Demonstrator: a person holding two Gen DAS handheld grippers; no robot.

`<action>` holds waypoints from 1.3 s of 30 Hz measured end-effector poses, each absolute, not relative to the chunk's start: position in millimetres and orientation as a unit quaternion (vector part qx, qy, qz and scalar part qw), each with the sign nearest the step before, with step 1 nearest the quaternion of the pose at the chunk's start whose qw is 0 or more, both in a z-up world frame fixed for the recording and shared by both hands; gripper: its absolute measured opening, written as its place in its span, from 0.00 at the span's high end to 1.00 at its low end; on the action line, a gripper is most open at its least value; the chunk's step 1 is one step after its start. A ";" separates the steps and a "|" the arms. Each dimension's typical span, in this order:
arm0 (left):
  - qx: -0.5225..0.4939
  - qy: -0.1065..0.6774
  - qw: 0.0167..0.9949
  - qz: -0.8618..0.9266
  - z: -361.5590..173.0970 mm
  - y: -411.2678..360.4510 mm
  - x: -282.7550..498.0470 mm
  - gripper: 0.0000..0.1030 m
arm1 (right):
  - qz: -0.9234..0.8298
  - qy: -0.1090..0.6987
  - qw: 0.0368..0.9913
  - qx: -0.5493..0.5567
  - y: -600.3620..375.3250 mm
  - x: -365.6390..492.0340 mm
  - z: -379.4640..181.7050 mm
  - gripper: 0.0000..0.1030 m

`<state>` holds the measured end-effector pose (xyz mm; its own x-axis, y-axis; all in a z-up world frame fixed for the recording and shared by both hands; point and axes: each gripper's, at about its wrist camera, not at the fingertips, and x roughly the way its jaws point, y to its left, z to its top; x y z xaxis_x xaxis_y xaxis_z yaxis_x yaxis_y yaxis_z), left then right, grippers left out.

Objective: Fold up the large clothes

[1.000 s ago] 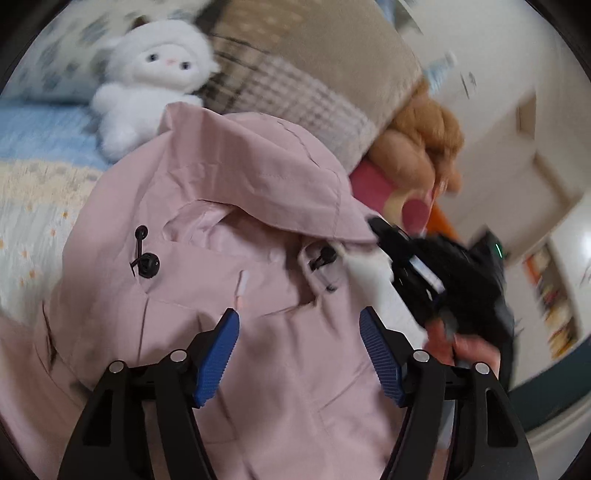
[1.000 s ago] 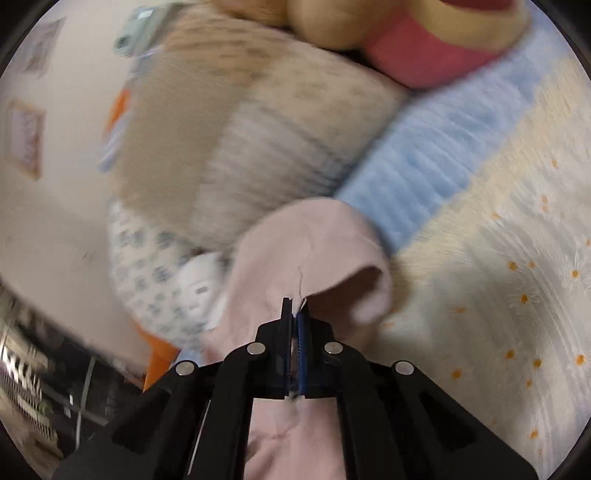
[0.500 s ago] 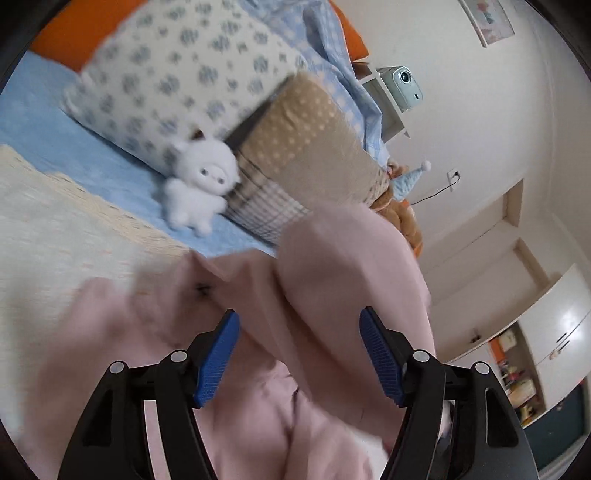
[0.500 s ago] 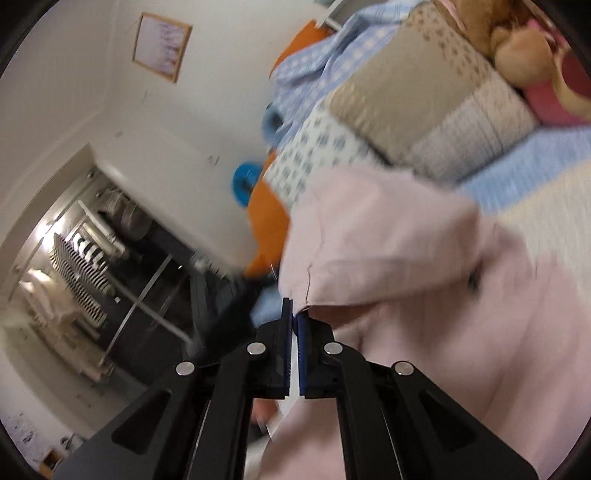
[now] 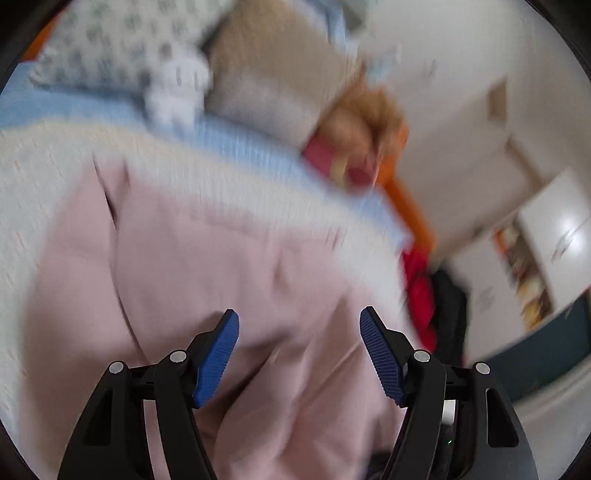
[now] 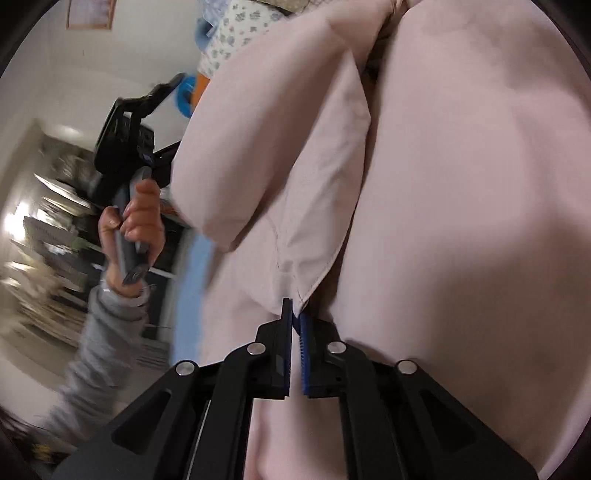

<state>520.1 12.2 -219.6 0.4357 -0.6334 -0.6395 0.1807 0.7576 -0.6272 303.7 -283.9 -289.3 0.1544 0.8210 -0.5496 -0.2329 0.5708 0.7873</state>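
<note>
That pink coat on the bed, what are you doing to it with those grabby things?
A person is folding the pink coat on the bed. The right tool is pinched shut on a corner of the coat's fabric. The left tool is wide open above the coat and grips nothing. The left-side picture is blurry, so that hand is moving fast. Stuffed toys and pillows sit at the far end of the bed.

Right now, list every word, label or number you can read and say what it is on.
None can be read.
Framed picture on the wall: cut off, too blurred.
Grey handle in the person's hand: a mark, too small to read.
Pink jacket: no print visible.
</note>
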 end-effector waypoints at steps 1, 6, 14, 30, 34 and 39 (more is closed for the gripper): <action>-0.220 0.499 0.802 -0.244 -239.3 -0.9 518.7 0.33 | 0.368 0.530 0.721 0.255 -283.6 301.5 -280.4 0.89; -0.117 0.524 0.818 -0.206 -277.4 -33.3 501.6 0.32 | 0.343 0.448 0.819 0.105 -278.1 280.8 -202.3 0.55; -0.120 0.445 0.859 -0.224 -202.0 -25.4 452.4 0.33 | 0.295 0.351 0.887 0.059 -272.2 340.7 -137.2 0.72; -0.131 0.492 0.835 -0.209 -262.1 -12.3 432.5 0.35 | 0.247 0.421 0.871 -0.059 -222.3 362.3 -249.0 0.85; -0.159 0.456 0.844 -0.234 -233.6 -0.1 394.2 0.35 | 0.285 0.386 0.874 -0.076 -210.9 315.2 -216.4 0.85; -0.174 0.479 0.830 -0.228 -253.5 -1.3 389.1 0.33 | 0.283 0.425 0.856 -0.075 -186.9 301.8 -242.0 0.85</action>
